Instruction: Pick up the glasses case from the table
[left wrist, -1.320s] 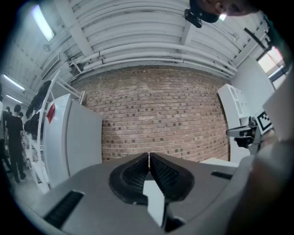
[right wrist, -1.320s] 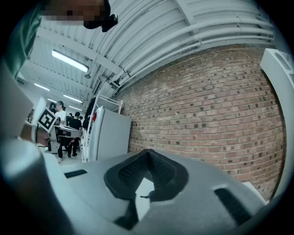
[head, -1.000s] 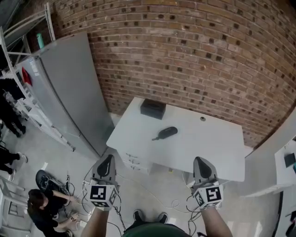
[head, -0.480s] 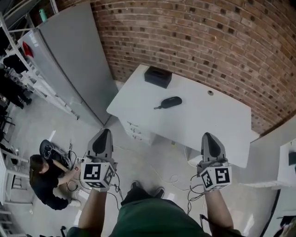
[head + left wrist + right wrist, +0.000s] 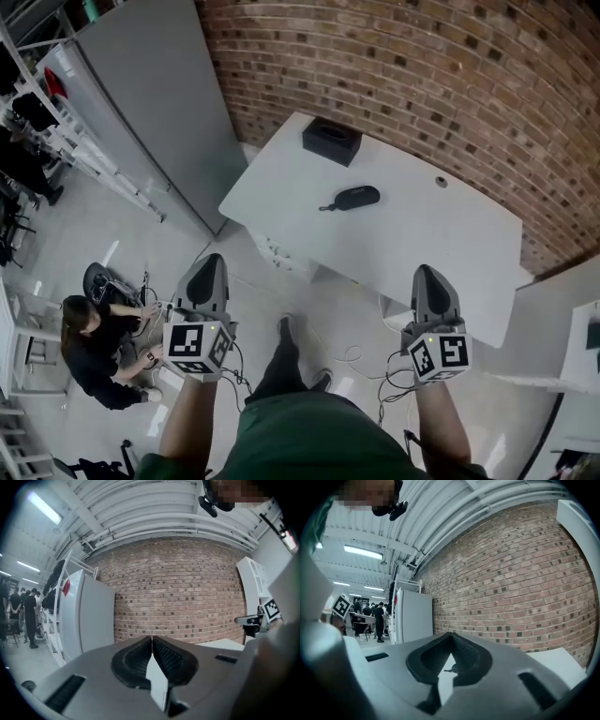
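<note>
We had stepped nearer the tabletop (image 5: 441, 234); the left tool (image 5: 209, 264) and right tool (image 5: 430, 276) were both clenched, empty. The glasses case (image 5: 357, 197) lay toward its far edge, unreached.

No text, brand, number or label is legible. The only printed marks are black-and-white square marker patterns on the left cube (image 5: 195, 345) of the left gripper (image 5: 212, 264) and the right cube (image 5: 441, 356) of the right gripper (image 5: 429, 274). They carry no readable characters.
</note>
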`<state>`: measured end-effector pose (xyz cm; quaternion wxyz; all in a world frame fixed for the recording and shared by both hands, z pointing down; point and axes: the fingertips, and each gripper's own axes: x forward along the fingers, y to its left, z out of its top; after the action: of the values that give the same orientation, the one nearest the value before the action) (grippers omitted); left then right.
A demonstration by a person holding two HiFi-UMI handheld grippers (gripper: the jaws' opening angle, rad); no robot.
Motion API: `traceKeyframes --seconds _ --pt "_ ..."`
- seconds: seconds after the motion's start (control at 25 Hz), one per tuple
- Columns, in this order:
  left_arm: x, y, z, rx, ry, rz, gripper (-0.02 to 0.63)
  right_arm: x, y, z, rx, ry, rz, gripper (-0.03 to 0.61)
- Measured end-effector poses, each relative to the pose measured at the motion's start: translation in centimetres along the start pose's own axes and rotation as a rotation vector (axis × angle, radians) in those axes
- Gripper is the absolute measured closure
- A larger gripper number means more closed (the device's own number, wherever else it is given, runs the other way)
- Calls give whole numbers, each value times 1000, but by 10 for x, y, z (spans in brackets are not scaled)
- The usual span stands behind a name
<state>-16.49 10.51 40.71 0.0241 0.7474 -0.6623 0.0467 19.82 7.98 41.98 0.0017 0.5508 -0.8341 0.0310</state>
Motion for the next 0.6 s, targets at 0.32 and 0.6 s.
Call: traceKeyframes --seconds 0.32,0.6 --pt "80 14 -7 -30 -12 -80 601 52 -4 -6 -38 43 -51 577" --pt "154 32 -18 -33 1 -208 601 101 -11 -5 -49 83 -165 577"
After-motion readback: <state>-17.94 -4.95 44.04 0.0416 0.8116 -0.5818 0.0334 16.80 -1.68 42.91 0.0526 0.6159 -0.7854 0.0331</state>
